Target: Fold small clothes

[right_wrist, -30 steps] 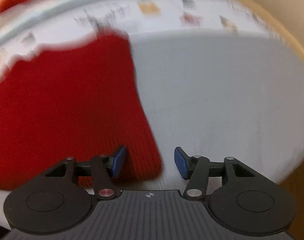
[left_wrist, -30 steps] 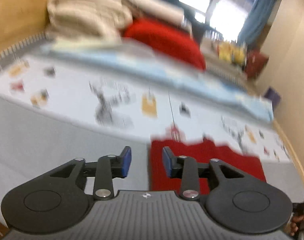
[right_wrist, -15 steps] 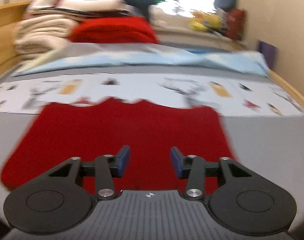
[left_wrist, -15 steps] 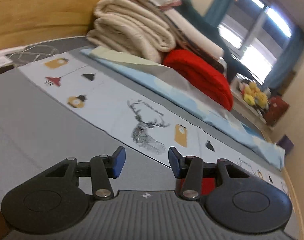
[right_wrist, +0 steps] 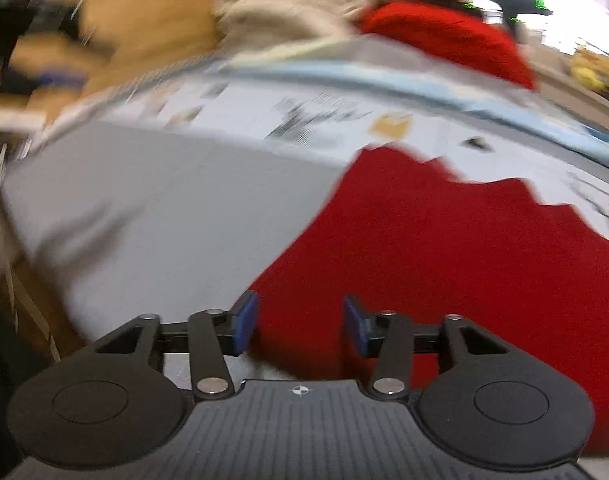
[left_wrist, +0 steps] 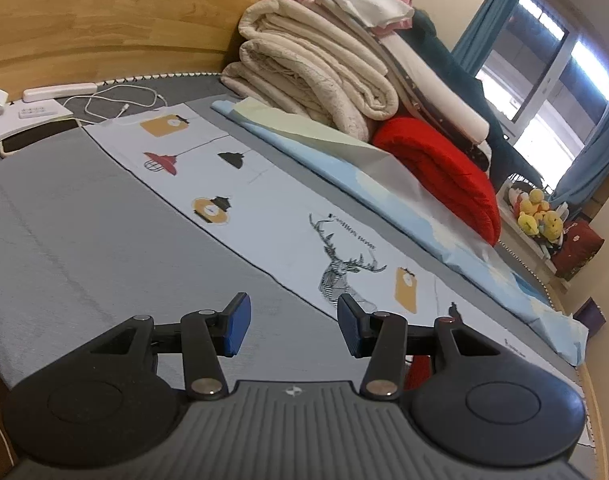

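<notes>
A small red garment (right_wrist: 444, 248) lies flat on the grey bedsheet (right_wrist: 176, 200) in the blurred right wrist view. My right gripper (right_wrist: 300, 320) hovers over the garment's lower left edge. Its jaws are opening; the red cloth shows under the gap and no pad presses on it. In the left wrist view my left gripper (left_wrist: 292, 320) stands open over bare grey sheet (left_wrist: 84, 240) with nothing between its fingers. Only a sliver of the red garment (left_wrist: 418, 366) shows behind its right finger.
A printed white strip (left_wrist: 264, 208) crosses the bed. Beyond it lie a pale blue sheet (left_wrist: 344, 160), stacked cream blankets (left_wrist: 316, 68) and a folded red blanket (left_wrist: 436, 172). A wooden headboard (left_wrist: 104, 12), a white cable (left_wrist: 116, 104) and a notebook (left_wrist: 24, 120) are at the far left.
My right gripper swept left across the red garment, from its right edge to its left edge, rolling as it went. The left gripper swung left off the garment onto bare sheet, jaws slightly wider.
</notes>
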Action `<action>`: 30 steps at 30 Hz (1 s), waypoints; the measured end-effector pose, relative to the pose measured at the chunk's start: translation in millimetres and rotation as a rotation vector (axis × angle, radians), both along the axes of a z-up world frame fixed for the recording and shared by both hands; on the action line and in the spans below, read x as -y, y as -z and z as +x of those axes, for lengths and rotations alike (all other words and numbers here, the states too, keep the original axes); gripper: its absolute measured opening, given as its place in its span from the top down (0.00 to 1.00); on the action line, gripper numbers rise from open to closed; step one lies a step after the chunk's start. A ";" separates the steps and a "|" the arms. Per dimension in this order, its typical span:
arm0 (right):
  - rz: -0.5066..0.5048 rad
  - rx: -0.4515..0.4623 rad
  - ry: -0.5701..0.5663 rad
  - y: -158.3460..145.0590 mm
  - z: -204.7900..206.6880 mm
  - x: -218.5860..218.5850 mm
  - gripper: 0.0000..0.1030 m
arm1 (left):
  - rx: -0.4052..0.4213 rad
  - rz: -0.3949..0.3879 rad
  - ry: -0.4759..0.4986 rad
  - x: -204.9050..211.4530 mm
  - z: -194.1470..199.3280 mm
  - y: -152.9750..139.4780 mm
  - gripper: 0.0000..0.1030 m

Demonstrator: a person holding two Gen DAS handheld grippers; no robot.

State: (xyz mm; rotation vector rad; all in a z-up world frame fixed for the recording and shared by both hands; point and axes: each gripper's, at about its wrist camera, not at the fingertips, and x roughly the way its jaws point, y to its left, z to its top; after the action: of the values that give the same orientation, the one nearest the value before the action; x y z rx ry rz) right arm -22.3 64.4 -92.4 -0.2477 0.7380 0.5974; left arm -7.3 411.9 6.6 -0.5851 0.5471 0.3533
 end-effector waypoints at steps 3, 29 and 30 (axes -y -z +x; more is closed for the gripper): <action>-0.150 0.064 -0.105 16.6 -13.7 -24.4 0.43 | -0.011 -0.003 -0.002 -6.3 -1.6 3.4 0.49; -0.234 0.167 -0.190 -15.3 -25.1 -80.1 0.81 | -0.039 -0.037 -0.025 -9.0 8.6 9.5 0.49; -0.193 0.135 -0.191 -19.6 -24.6 -79.3 0.82 | -0.042 -0.033 -0.021 -4.5 11.1 9.0 0.49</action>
State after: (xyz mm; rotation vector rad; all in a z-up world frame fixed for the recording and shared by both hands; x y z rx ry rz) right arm -46.9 143.7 -72.8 -0.5365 0.6459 0.6841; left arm 3.8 416.4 -2.4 -0.6161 0.5887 0.3774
